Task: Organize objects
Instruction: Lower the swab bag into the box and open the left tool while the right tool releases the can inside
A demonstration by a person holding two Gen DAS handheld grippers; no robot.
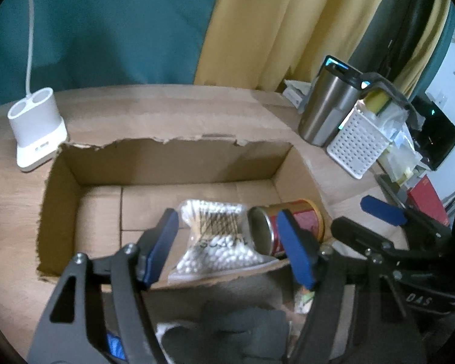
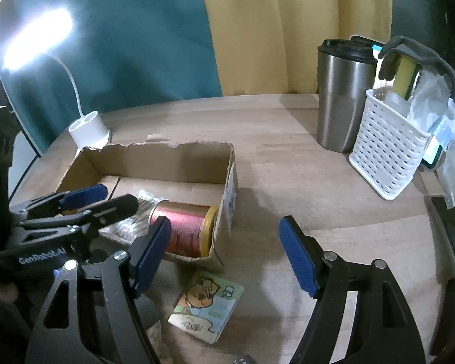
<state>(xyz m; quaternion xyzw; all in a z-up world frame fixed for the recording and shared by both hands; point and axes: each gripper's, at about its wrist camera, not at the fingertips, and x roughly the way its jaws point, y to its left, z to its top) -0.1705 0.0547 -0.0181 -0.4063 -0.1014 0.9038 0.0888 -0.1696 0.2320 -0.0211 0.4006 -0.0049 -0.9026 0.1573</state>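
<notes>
A torn cardboard box stands open on the wooden table. Inside it, a clear bag of cotton swabs lies beside a red and gold can resting on its side. My left gripper hangs open over the box's near edge, above the bag, and its pads are not pressing on it. My right gripper is open over the table just right of the box and holds nothing. A small cartoon-printed packet lies below it.
A white lamp base stands behind the box on the left. At the back right are a steel tumbler and a white perforated basket holding a sponge and plastic bags. Grey cloth lies in front of the box.
</notes>
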